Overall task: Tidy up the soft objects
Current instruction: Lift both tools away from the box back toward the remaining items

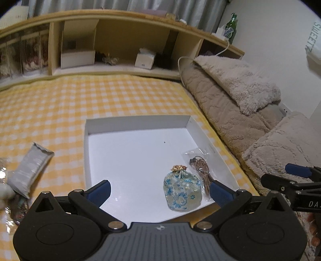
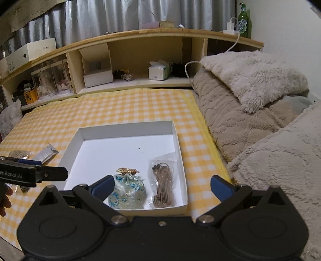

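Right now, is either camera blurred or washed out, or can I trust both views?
Left wrist view: motion blur smears the grey packet and the shelf; the white box floor is nearly blown out. Right wrist view: sharper, the floral pouch and bagged cord read clearly. Both bend straight edges, fisheye.

Far off I see a wooden shelf (image 2: 130, 38) holding a tissue box (image 2: 159, 71); a green bottle (image 2: 243, 21) stands at its right end, curtains (image 2: 100, 18) behind.
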Demonstrator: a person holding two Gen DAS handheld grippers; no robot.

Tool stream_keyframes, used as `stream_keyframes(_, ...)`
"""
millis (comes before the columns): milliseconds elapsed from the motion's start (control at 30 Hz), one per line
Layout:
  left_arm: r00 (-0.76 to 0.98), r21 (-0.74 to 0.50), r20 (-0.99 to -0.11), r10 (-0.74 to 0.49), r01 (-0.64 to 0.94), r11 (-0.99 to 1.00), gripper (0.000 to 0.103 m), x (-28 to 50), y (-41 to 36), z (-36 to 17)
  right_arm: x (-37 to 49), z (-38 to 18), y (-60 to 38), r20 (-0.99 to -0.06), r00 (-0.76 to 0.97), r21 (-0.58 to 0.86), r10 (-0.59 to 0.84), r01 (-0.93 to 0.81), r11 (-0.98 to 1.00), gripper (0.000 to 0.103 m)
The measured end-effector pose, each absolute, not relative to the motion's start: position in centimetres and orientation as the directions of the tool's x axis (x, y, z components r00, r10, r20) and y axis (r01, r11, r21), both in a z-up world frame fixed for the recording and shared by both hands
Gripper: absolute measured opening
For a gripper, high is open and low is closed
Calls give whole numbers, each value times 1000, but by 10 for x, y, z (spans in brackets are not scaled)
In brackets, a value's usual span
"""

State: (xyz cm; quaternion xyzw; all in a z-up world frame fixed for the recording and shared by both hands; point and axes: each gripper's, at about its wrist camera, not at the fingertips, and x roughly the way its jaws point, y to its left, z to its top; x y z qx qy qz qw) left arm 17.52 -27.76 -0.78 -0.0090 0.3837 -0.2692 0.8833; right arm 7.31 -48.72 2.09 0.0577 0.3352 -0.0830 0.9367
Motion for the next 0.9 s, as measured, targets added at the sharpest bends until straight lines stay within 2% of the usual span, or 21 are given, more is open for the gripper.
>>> stream_keyframes(500,661,-155,-577,-480,489,859,103,155,-208,37,62,59,-445,-561,816,73,-139,215,974,103)
stream_keyframes(900,786,-90,-477,-393,402,911,103,153,-110,68,88,78,-371,-476,878,150,-47,134,980,103)
